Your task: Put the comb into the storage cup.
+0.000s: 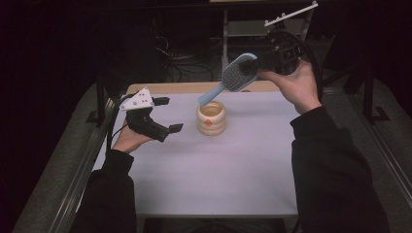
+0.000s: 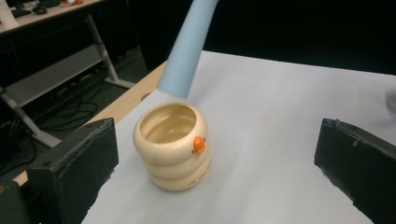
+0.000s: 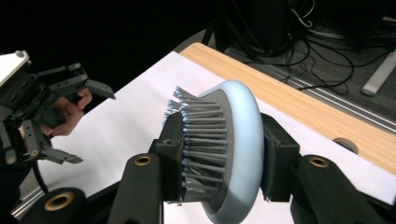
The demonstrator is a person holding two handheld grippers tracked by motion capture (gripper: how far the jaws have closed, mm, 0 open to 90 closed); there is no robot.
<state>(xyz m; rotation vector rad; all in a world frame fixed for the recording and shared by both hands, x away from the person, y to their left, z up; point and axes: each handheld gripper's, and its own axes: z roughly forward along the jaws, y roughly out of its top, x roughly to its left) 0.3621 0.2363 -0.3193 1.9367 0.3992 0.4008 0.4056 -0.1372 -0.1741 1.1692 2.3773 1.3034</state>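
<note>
A cream ringed cup [image 1: 211, 119] with a small orange knob stands upright on the white table cover; the left gripper view shows the cup [image 2: 173, 149] hollow and empty. My right gripper [image 1: 257, 63] is raised at the back right, shut on the head of a light blue hairbrush [image 1: 233, 77]. In the right gripper view the pads of my right gripper [image 3: 219, 154] clamp the brush head [image 3: 238, 140] front and back. The brush handle [image 2: 189, 46] slants down, its end just above the cup's rim. My left gripper [image 1: 171, 114] stands open left of the cup, apart from it, holding nothing.
A white cover [image 1: 233, 165] lies over the table, with a wooden strip [image 1: 184, 87] bare along the far edge. Behind the table are cables and a metal stand [image 1: 228, 34]. Metal rails [image 1: 82, 170] run along the left side.
</note>
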